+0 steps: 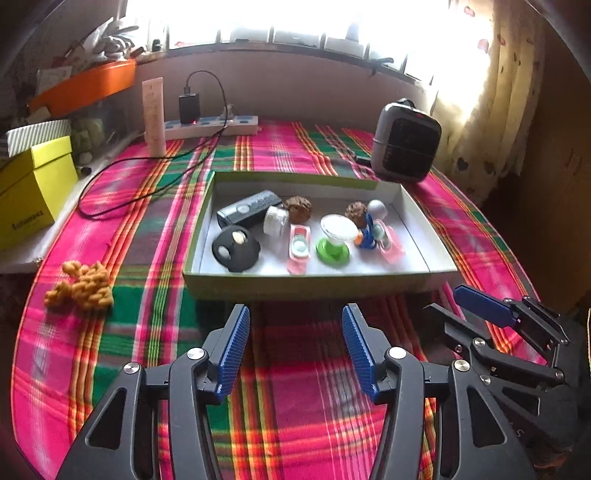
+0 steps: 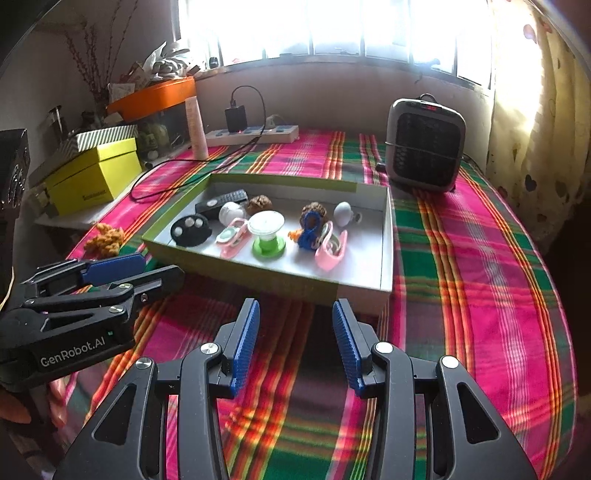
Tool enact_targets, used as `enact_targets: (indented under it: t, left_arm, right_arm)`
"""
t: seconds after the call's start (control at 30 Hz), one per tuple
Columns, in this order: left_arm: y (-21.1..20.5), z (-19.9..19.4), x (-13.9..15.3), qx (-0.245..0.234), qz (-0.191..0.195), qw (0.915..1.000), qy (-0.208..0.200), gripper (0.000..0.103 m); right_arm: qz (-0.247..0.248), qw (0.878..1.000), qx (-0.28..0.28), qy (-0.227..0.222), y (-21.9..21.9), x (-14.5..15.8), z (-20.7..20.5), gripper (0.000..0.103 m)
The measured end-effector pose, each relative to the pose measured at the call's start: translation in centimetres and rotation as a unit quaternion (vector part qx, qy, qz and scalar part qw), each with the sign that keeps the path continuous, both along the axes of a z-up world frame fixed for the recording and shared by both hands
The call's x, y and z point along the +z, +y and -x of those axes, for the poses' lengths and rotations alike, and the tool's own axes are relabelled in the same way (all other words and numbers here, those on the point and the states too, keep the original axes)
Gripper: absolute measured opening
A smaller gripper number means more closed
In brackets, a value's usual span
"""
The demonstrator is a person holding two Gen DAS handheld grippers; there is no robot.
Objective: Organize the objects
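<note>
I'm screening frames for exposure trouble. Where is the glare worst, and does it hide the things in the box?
Left wrist view: the window is blown out to white, yet the box and its contents read clearly. Right wrist view: the same window glare, and the curtain is washed out, while the heater stays legible. Both views bend straight edges and darken at the corners.

Both wrist cameras are looking forward and slightly down over their own fingers, sitting low near the plaid cloth [image 1: 295,406], facing the window. Both are sharing the box [image 1: 436,275] [image 2: 384,258] at frame centre. Each is catching the other gripper at its lower edge.
</note>
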State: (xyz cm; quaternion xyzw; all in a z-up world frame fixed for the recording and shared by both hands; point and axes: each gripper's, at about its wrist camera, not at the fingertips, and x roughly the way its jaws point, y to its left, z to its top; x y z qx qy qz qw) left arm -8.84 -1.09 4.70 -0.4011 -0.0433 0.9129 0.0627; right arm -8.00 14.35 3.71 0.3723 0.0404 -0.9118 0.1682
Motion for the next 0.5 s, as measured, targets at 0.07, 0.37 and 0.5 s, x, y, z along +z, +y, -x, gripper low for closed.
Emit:
enact_targets:
  t: [0.07, 0.37, 0.5]
  left_arm:
    - [0.2, -0.5, -0.4, 0.001, 0.001, 1.0000, -0.004, 0.052]
    - [0.8, -2.9, -2.5, 0.020, 0.033, 0.9992, -0.015, 0.053]
    - [0.8, -3.3, -3.2, 0.019, 0.028, 0.9990, -0.027, 0.055]
  right_arm:
    - [0.004, 1.000, -0.004, -0.005, 0.1, -0.4, -0.4, 0.043]
    - [-0.010, 0.999, -0.021, -0.030, 0.6, -2.4, -1.9, 0.043]
    - [-0.023, 0.999, -0.028, -0.039, 0.7, -3.1, -2.3, 0.043]
